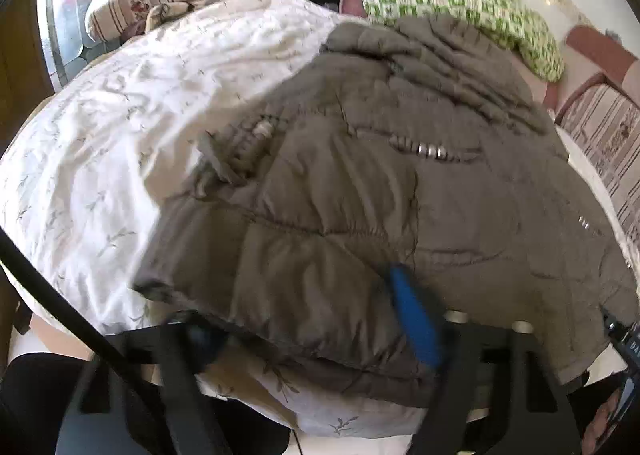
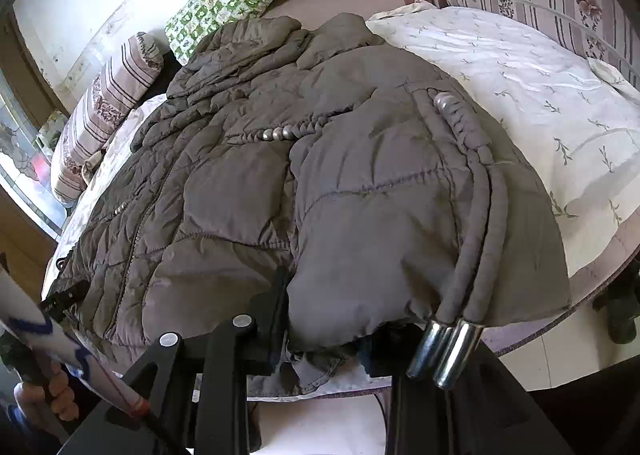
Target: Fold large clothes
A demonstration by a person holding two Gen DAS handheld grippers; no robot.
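Downward-tilted, both hand-held grippers: left [image 1: 316, 339] and right [image 2: 324, 319] clamping jacket [image 1: 380, 191] hem.

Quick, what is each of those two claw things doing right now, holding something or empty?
Left gripper: closed on the near edge of the grey-brown quilted padded jacket.
Right gripper: closed on the same jacket's hem.

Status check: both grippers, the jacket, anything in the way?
Both grippers clamped on jacket hem at bed edge. Drawcord ends dangling over right finger.
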